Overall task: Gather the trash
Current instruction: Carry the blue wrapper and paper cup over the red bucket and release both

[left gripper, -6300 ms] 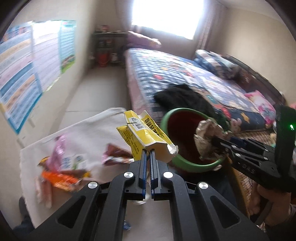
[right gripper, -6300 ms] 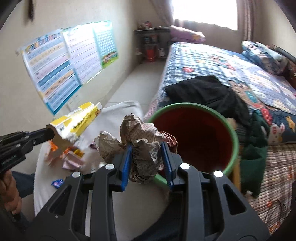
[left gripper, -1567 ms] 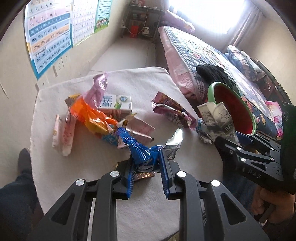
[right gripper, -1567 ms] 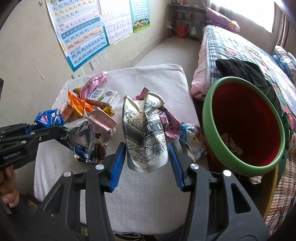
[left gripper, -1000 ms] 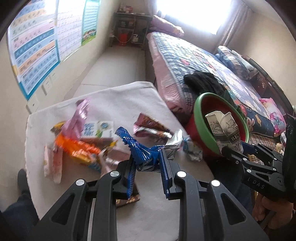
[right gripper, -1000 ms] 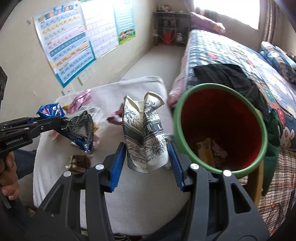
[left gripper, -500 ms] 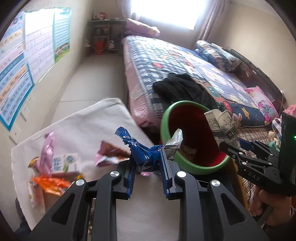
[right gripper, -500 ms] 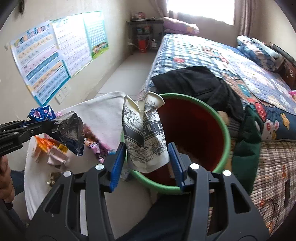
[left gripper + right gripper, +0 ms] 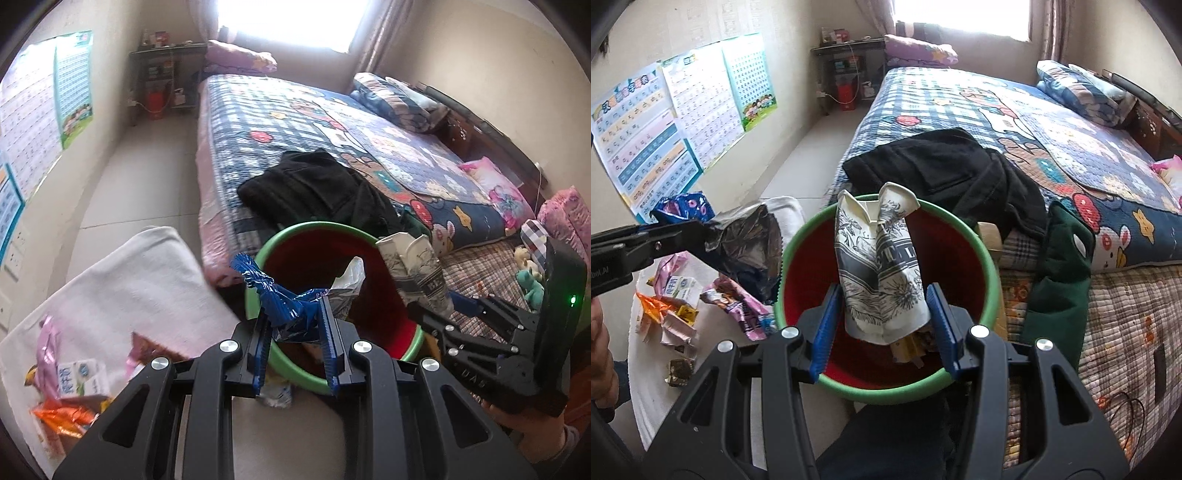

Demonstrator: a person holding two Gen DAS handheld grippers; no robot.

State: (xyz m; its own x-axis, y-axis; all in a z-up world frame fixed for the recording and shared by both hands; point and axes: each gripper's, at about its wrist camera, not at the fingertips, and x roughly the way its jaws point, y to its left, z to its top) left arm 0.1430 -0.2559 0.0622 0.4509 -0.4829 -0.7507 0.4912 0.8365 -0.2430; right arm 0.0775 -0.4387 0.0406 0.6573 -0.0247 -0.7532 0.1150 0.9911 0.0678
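Two loads over the bin, the table at my left.

My right gripper (image 9: 882,328) holds a carton (image 9: 881,273) above the bin (image 9: 886,384); trash lies inside it. At nine o'clock my left gripper (image 9: 295,332) holds a wrapper (image 9: 284,306) by the bin's rim. Wrappers (image 9: 670,306) litter the table (image 9: 147,273) at eight o'clock. The bed (image 9: 1015,122) lies behind the bin, clothes (image 9: 945,166) on its near edge at twelve.

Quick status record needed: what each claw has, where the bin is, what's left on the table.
left claw: shut on crumpled blue and silver foil wrapper, at the bin's near rim
right claw: shut on black-and-white printed paper carton, over the bin's mouth
bin: green-rimmed red plastic bin, some scraps already at the bottom
table: white-cloth-covered table; small milk carton, orange wrapper and pink wrappers remain
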